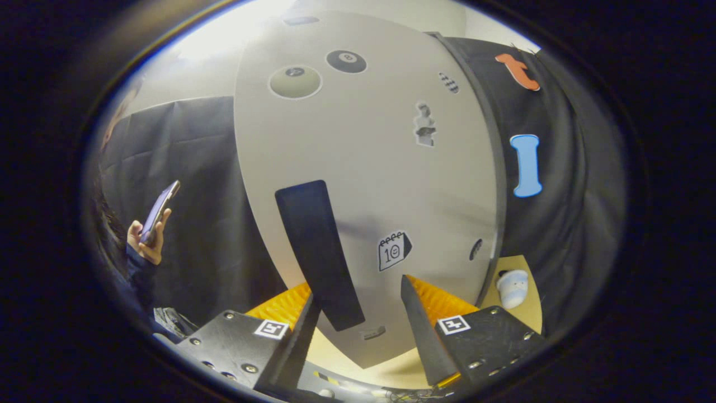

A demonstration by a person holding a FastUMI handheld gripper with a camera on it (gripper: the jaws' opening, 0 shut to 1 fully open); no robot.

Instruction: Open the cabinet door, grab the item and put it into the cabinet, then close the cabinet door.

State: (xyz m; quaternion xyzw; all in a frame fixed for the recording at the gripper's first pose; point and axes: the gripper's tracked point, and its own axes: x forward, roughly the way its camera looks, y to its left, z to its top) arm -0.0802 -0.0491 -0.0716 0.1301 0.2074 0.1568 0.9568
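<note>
Cabinet door closed, its dark handle just ahead of the gripper, fingers wide apart.

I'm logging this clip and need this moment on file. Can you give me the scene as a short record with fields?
cabinet door: closed, facing the gripper, stickers on it
handle: dark vertical bar, just ahead of the jaws, near one finger
gripper: jaws open, holding nothing
item: small pale object on the tabletop, beside the cabinet
bystander: hand holding a phone
</note>
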